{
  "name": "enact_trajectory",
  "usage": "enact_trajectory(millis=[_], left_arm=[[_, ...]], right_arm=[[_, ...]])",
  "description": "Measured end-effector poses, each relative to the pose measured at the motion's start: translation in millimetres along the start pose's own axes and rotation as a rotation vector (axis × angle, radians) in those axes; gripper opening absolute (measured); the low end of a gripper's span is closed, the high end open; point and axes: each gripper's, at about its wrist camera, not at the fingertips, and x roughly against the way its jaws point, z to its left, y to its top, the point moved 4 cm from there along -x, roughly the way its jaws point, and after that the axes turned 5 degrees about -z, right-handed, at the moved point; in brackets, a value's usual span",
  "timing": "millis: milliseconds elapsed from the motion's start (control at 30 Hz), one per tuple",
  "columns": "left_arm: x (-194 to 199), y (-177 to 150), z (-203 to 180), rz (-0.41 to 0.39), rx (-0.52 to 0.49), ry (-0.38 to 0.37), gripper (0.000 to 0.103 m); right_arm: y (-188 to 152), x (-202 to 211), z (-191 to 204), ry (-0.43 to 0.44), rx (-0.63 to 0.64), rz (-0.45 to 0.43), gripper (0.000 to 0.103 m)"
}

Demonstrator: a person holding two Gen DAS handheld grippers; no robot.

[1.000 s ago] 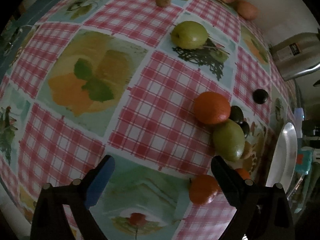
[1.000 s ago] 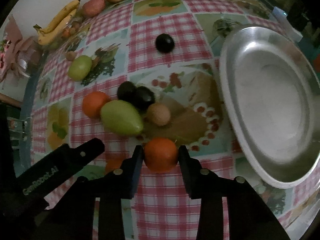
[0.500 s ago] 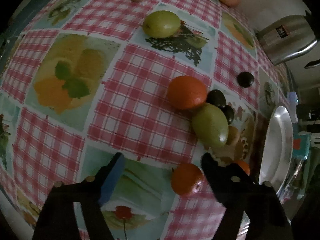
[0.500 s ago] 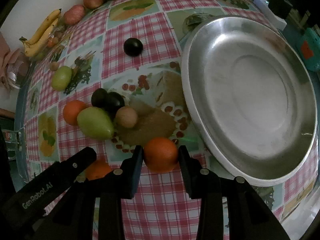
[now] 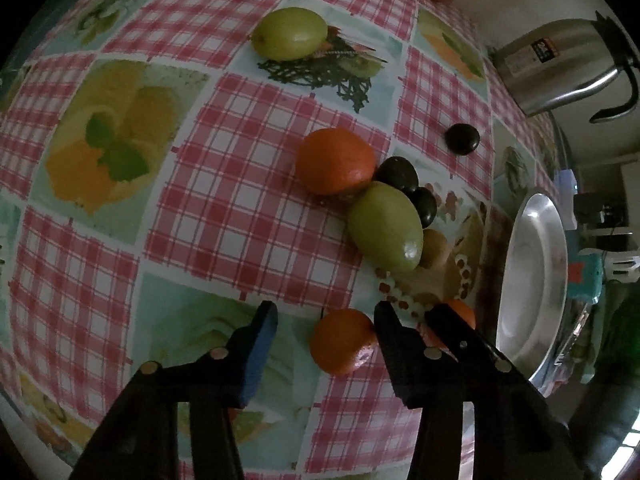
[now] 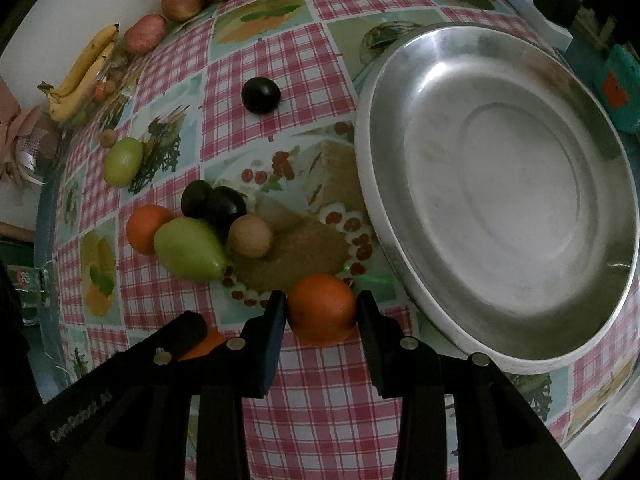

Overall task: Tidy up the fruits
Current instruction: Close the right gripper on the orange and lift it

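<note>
An orange [image 6: 321, 309] sits clamped between the two fingers of the right gripper [image 6: 322, 312], just short of the rim of a wide steel plate [image 6: 404, 256] on a checked fruit-print tablecloth [image 6: 320, 392]. To its left, a second orange [image 5: 343, 341] lies on the cloth between the spread fingers of the left gripper [image 5: 326, 322], close to the right-hand finger, the jaws standing wide and holding nothing. Beyond them a cluster of fruit bunches together: a green mango [image 6: 188, 249], a third orange [image 6: 147, 228], two dark plums [image 6: 214, 204] and a small brown fruit [image 6: 251, 236]. A lone plum [image 6: 261, 95] lies farther back; bananas [image 6: 82, 76] rest by the wall
</note>
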Motion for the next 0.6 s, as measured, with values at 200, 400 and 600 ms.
enact_trajectory(millis=[200, 400, 600], left_arm=[[-0.6, -7.5, 1.5, 0.014, 0.023, -0.026, 0.049], [3.0, -10.8, 3.3, 0.014, 0.015, -0.048, 0.037], [3.6, -9.7, 1.7, 0.016, 0.023, -0.052, 0.036]], right_arm=[[1.1, 0.6, -6.1, 0.009, -0.014, 0.006, 0.038], [-0.1, -0.9, -3.4, 0.01, -0.015, 0.014, 0.038], [-0.5, -2.5, -3.6, 0.013, -0.021, 0.015, 0.038]])
